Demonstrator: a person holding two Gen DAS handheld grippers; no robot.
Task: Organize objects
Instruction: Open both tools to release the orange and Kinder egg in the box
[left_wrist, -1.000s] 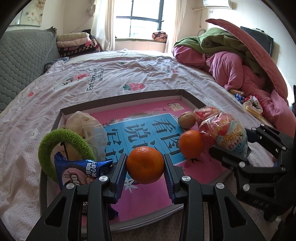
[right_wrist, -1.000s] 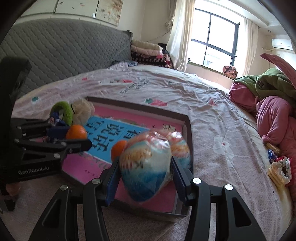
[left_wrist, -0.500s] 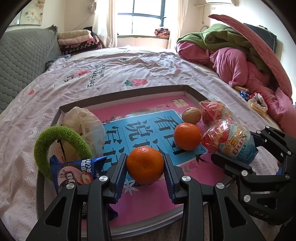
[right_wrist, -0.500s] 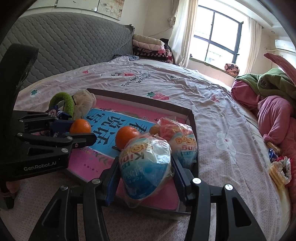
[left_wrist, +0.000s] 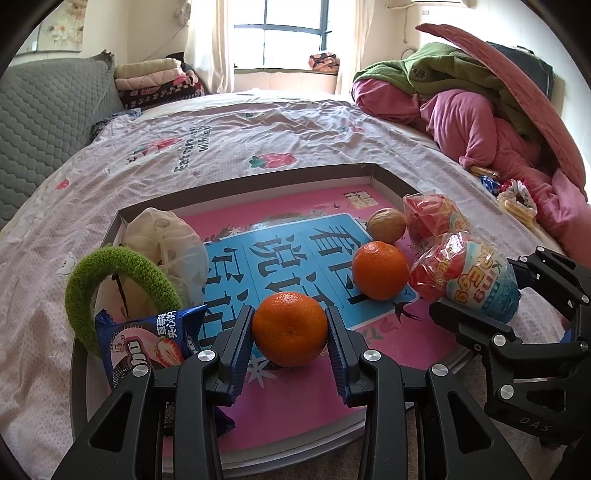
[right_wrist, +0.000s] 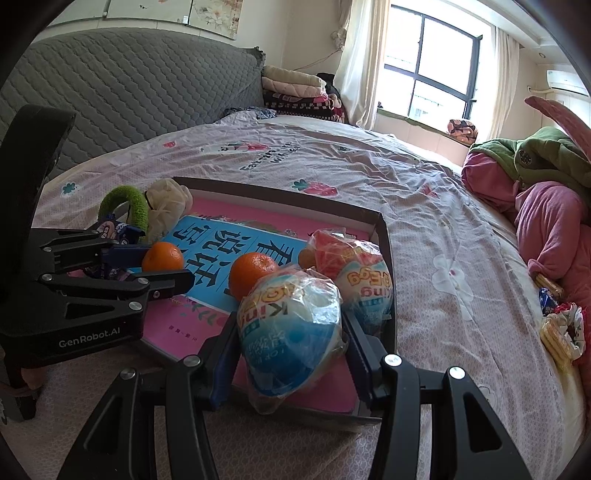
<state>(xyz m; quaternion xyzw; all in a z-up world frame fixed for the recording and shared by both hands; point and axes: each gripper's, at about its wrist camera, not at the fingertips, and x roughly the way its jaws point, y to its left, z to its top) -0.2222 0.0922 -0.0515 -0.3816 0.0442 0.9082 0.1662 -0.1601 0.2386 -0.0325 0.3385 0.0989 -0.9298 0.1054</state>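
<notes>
A shallow pink box (left_wrist: 243, 184) (right_wrist: 280, 197) lies on the bed. My left gripper (left_wrist: 290, 332) is shut on an orange (left_wrist: 290, 328) (right_wrist: 162, 256) low over the box's near part. My right gripper (right_wrist: 291, 339) (left_wrist: 480, 306) is shut on a wrapped toy egg (right_wrist: 288, 325) (left_wrist: 476, 277) over the box's near right corner. In the box lie a second orange (left_wrist: 380, 269) (right_wrist: 251, 271), a walnut (left_wrist: 386, 225), another wrapped egg (left_wrist: 432, 218) (right_wrist: 354, 266), a green ring (left_wrist: 110, 280), a cream pouch (left_wrist: 166, 240) and a blue snack packet (left_wrist: 147, 339).
The bed sheet (left_wrist: 221, 140) spreads around the box. Pink and green bedding (left_wrist: 480, 110) is heaped at the right, with small snacks (left_wrist: 513, 192) beside it. A grey padded headboard (right_wrist: 129, 96) and folded blankets (right_wrist: 295, 88) stand at the left and back.
Both grippers have moved forward and down over the box with their loads. The right one has come closer to the second wrapped egg.
</notes>
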